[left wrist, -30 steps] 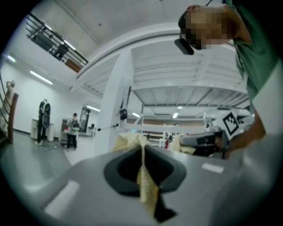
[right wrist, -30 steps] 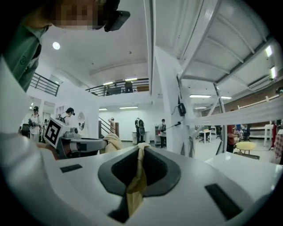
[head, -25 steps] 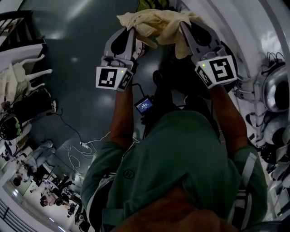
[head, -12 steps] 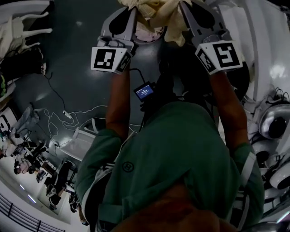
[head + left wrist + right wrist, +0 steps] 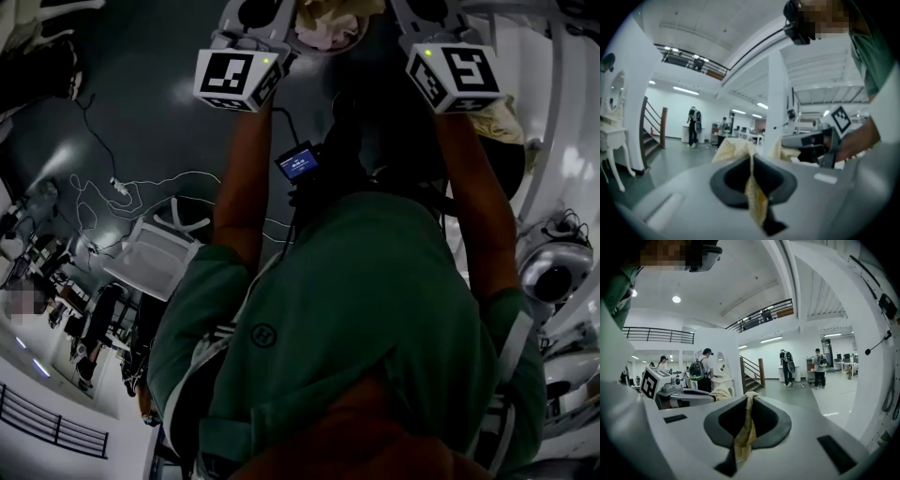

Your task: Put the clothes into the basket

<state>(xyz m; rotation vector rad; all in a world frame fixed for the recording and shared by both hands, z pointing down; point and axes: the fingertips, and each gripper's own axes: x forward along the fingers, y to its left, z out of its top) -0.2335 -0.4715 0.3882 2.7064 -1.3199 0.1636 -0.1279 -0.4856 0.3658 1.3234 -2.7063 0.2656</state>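
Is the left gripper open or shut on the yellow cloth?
Shut on it: the left gripper has its jaws together, with the yellow cloth pinched between them.

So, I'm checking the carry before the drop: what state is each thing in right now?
Left gripper: shut on the yellow cloth.
Right gripper: shut on the yellow cloth.
Yellow cloth: pinched at two spots, hanging between the grippers.
Small screen at the person's front: lit.
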